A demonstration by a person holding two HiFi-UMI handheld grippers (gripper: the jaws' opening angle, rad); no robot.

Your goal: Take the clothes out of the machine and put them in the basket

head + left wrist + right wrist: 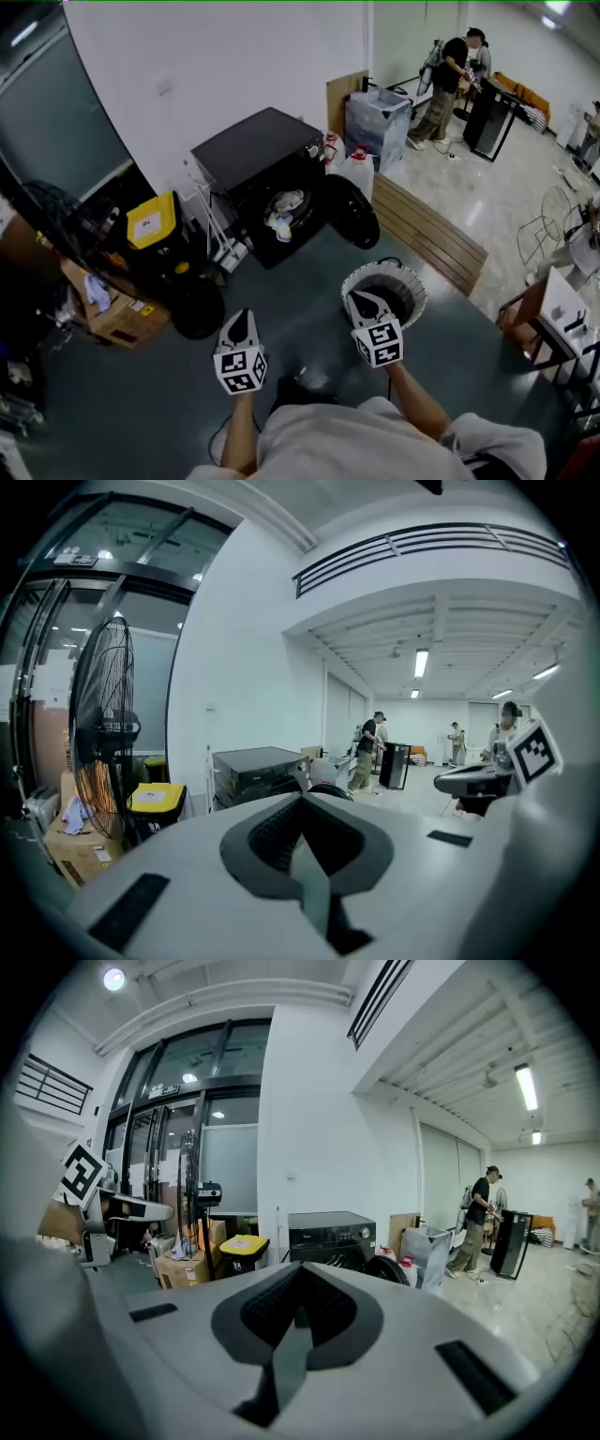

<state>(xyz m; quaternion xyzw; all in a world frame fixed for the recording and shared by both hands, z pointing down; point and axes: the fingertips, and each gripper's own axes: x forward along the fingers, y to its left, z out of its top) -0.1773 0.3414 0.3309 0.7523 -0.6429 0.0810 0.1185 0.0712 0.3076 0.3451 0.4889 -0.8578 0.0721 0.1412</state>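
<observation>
Clothes, a light bundle of white and pale fabric (pixel 285 214), lie inside the round drum of the black front-loading washing machine (pixel 262 164), which stands against the white wall at the far edge of the dark grey floor (pixel 309 281). Its round black door (pixel 352 212) hangs open to the right of the drum. The white slatted round basket (pixel 412 286) stands on the floor nearer the person and right of the machine, well apart from it, and its dark inside shows no clothes.

Both grippers are held level with each other in front of the person, pointing toward the machine. The left gripper (pixel 241 321) hovers over bare floor, its jaws pressed together with nothing between them. The right gripper (pixel 367 305) overlaps the basket's near rim in the head view, and its jaws are likewise closed on nothing.

Left of the machine stand a black bin with a yellow lid (pixel 153 221), a brown cardboard box (pixel 120 321) and a black pedestal fan (pixel 103 728). Right of the machine, a slatted wooden pallet (pixel 427 230) lies on the floor, with a translucent plastic crate (pixel 378 117) beyond it. A person in dark clothing (pixel 448 80) stands in the far right corner of the room.
</observation>
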